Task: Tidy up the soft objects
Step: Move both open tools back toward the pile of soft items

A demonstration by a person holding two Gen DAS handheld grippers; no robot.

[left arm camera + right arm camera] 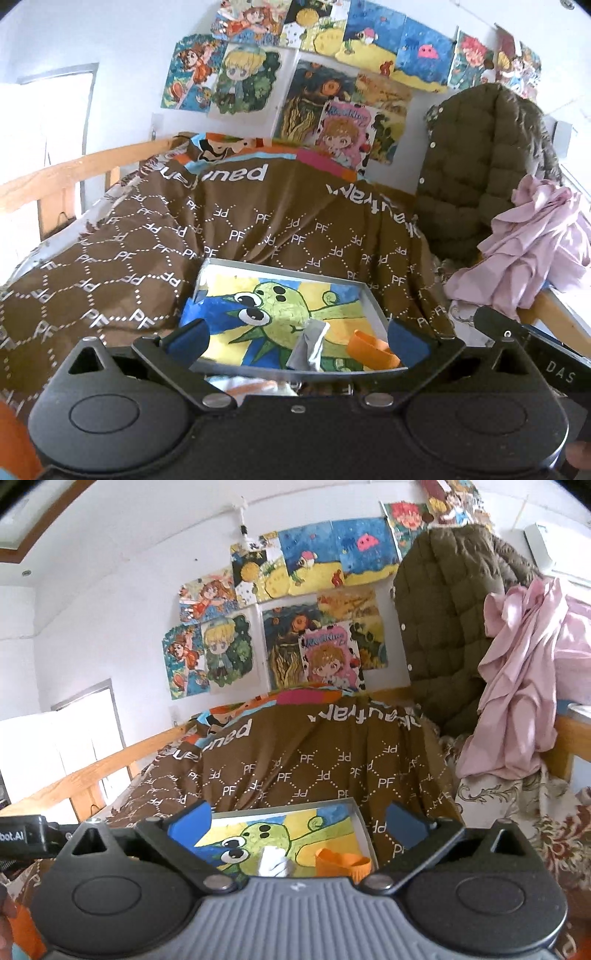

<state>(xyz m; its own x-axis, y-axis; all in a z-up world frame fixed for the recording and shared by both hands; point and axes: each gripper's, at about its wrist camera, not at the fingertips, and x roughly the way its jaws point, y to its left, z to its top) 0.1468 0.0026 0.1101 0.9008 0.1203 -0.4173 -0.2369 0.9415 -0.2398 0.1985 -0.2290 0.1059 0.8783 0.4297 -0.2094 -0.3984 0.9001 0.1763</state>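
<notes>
Brown patterned blanket (229, 236) is spread over the bed, a shallow painted tray (373, 299) resting on it. Grey (312, 345) and orange (371, 350) cloths lie inside, at six o'clock. Left tool (295, 341) and right tool (297, 825) are held released, empty.

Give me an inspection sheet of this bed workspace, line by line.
Surface: brown PF blanket spread over the bed.
Job's things: shallow tray with a cartoon picture, holding a grey-white cloth and an orange cloth.
Clutter: olive quilted jacket and pink garment heaped at right.
Grippers: left gripper and right gripper open, empty.
Cables: nothing seen.
Surroundings: drawings on the white wall; wooden bed rail.
</notes>
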